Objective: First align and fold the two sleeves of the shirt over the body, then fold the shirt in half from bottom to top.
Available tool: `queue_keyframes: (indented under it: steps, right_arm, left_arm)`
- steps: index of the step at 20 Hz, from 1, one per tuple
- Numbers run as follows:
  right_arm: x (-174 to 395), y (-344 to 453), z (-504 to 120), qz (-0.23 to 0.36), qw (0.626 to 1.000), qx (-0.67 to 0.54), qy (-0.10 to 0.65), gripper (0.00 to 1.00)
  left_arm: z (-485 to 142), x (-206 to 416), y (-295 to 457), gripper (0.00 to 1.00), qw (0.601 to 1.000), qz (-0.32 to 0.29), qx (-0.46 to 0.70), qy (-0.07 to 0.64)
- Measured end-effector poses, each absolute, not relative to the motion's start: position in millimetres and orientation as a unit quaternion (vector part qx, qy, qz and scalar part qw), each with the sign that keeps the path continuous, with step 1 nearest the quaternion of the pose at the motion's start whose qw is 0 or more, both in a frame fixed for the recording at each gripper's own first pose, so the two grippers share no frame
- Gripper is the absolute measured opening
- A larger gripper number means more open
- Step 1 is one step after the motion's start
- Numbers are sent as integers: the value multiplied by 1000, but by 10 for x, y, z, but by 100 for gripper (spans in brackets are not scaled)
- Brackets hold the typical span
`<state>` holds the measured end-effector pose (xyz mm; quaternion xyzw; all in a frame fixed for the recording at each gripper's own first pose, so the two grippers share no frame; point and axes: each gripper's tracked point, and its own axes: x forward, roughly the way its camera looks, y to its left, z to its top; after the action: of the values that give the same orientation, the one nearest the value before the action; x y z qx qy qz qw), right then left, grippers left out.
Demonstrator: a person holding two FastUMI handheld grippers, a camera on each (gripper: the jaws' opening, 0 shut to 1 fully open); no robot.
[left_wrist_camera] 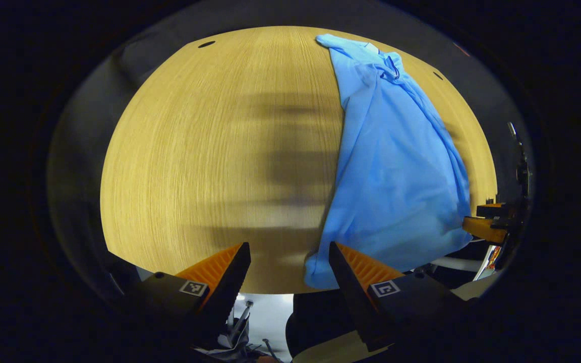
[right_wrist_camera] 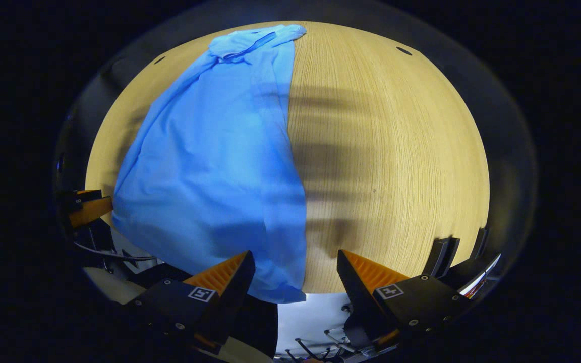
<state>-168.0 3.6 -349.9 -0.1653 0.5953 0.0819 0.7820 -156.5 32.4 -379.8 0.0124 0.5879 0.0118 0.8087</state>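
Left gripper view: the left gripper (left_wrist_camera: pixel 289 259) is held above the near edge of the worktop (left_wrist_camera: pixel 210 166), jaws spread wide, nothing between them. A round wooden worktop is seen, bare on its left and middle, crossed by blurred shadows. The blue shirt (left_wrist_camera: pixel 396 171) is laid lengthwise on the right part of the worktop, collar (left_wrist_camera: pixel 390 63) at the far edge, hem hanging slightly over the near edge just beside the right-hand finger. The cloth is bunched along its right side, with creases running from collar to hem. The right gripper (left_wrist_camera: pixel 487 222) is seen at the shirt's right border, by the near right edge; whether cloth is touched there cannot be told.

Right gripper view: the left gripper (right_wrist_camera: pixel 86 206) is seen at the shirt's left border, near edge. The shirt (right_wrist_camera: pixel 220 166) is spread over the left part of the worktop (right_wrist_camera: pixel 391 161), collar (right_wrist_camera: pixel 247 43) at the far edge, one straight side running down the middle, hem draped over the near edge. The right gripper (right_wrist_camera: pixel 295 264) is released too, jaws wide apart, the hem corner lying between the fingers but not pinched. No containers are seen.
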Motion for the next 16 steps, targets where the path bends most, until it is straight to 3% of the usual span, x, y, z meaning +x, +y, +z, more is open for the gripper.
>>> queue_keyframes:
  steps: [11, 12, 14, 15, 16]
  right_arm:
    - [-1744, 80, -3651, 84, 783, -160, 596, 98]
    - [-1760, 89, -3661, 84, 784, -160, 594, 94]
    - [-1772, 127, -3663, 87, 784, -157, 594, 78]
    - [-1802, 131, -3669, 89, 783, -154, 596, 65]
    - [-1815, 154, -3681, 90, 783, -148, 597, 51]
  left_arm:
    - [-4007, -1638, 153, 100, 801, 12, 28, 597]
    - [-4030, -1639, 131, 99, 802, 9, 32, 597]
    - [-4029, -1647, 62, 78, 804, 3, 35, 594]
    - [-4012, -1653, 21, 67, 804, -2, 36, 594]
    - [-4000, -1655, -24, 51, 806, -3, 31, 591]
